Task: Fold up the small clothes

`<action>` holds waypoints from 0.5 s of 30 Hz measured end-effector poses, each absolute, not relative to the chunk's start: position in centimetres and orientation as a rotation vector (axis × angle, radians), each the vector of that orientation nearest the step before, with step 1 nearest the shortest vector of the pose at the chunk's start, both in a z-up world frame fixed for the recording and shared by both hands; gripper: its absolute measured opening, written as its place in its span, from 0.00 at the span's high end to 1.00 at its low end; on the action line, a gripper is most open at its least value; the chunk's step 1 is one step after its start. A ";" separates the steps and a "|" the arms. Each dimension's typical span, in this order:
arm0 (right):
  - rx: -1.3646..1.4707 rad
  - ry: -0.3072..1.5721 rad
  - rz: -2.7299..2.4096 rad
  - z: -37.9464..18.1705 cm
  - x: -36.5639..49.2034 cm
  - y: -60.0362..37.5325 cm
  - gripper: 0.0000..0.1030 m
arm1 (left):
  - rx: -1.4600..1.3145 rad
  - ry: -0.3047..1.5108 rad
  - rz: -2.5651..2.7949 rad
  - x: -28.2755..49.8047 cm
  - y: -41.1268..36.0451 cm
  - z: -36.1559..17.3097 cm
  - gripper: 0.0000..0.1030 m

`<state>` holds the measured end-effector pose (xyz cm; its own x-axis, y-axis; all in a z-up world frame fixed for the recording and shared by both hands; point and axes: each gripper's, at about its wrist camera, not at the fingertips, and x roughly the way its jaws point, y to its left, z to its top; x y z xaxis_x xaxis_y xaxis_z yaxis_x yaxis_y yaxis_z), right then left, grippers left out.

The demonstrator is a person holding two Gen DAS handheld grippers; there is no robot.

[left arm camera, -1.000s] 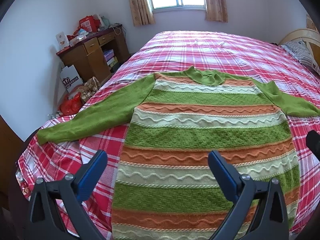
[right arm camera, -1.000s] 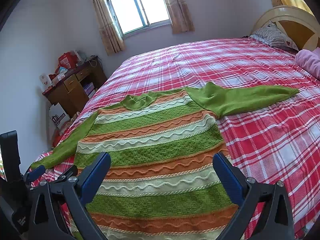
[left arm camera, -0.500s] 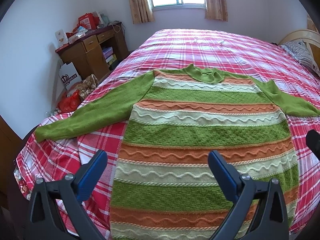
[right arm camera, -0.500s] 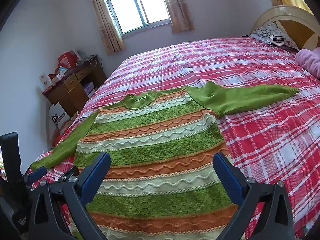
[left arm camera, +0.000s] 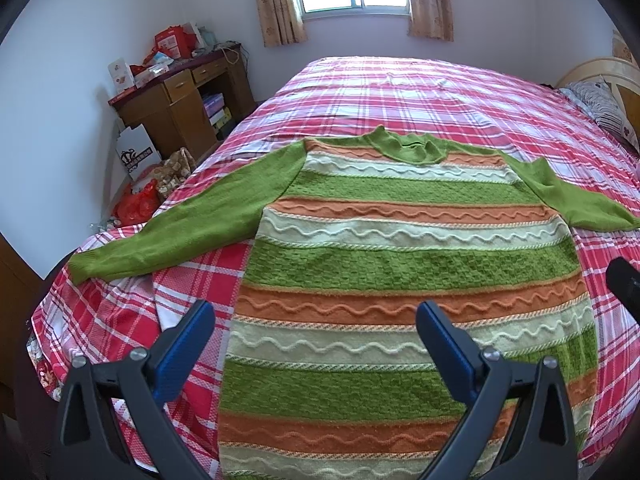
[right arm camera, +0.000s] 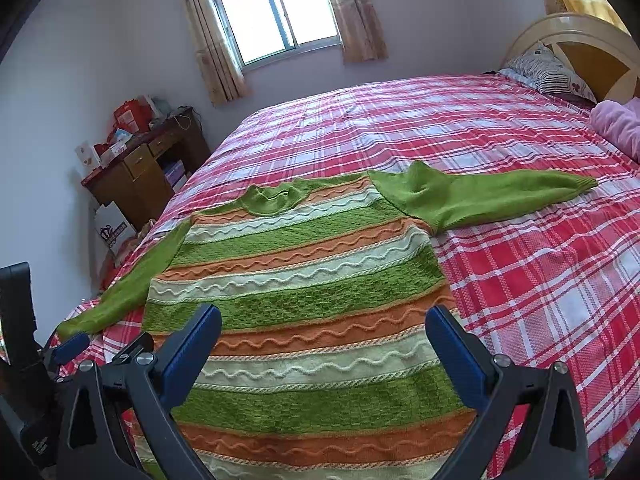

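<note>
A knitted sweater [left arm camera: 400, 264] [right arm camera: 304, 280] with green, orange and cream stripes lies flat on the bed, collar at the far end and both green sleeves spread out sideways. My left gripper [left arm camera: 316, 332] hovers open above the sweater's lower left part, its blue pads wide apart and nothing between them. My right gripper [right arm camera: 324, 340] hangs open over the lower middle of the sweater, likewise holding nothing. The left sleeve [left arm camera: 180, 236] reaches toward the bed's left edge. The right sleeve [right arm camera: 492, 196] stretches toward the pillows.
A red and white plaid sheet [left arm camera: 400, 92] covers the bed. A wooden desk [left arm camera: 180, 104] with boxes, plus bags on the floor, stands to the left. Pillows [right arm camera: 548, 68] and a pink cloth [right arm camera: 620, 124] lie by the headboard at right. The left gripper's body [right arm camera: 24, 360] shows at the right view's left edge.
The left gripper has shifted slightly, so the sweater sits a little lower and more to the left in its view. The right gripper's view is almost unchanged. Both stay open.
</note>
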<state>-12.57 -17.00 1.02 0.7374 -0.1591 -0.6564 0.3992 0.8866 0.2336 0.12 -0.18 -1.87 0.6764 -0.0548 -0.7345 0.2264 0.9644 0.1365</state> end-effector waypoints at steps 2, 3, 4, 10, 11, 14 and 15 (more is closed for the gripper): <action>0.374 0.680 -0.318 0.9 -12.6 -17.1 0.01 | 0.223 0.816 -0.161 0.1 -0.2 -1.9 0.00; 0.374 0.683 -0.320 0.8 -12.6 -17.1 0.01 | 0.223 0.816 -0.163 0.0 -0.3 -2.0 0.00; 0.373 0.684 -0.322 0.8 -12.5 -17.1 0.01 | 0.224 0.816 -0.165 0.0 -0.3 -2.0 0.00; 0.351 0.687 -0.331 0.8 -12.1 -17.1 0.01 | 0.229 0.819 -0.177 -0.2 -0.5 -2.3 0.00; 0.348 0.686 -0.331 0.9 -12.0 -17.1 0.01 | 0.229 0.820 -0.179 -0.2 -0.5 -2.3 0.00; 0.326 0.686 -0.335 0.9 -11.6 -16.9 0.01 | 0.227 0.819 -0.185 -0.2 -0.6 -2.3 0.00; 0.318 0.686 -0.338 0.9 -11.4 -16.9 0.01 | 0.227 0.819 -0.185 -0.1 -0.6 -2.3 0.00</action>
<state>-11.38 -16.92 0.92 0.7241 -0.1976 -0.6608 0.4037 0.8982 0.1738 -0.14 -0.61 -2.33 0.6691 -0.0748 -0.7394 0.2494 0.9598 0.1286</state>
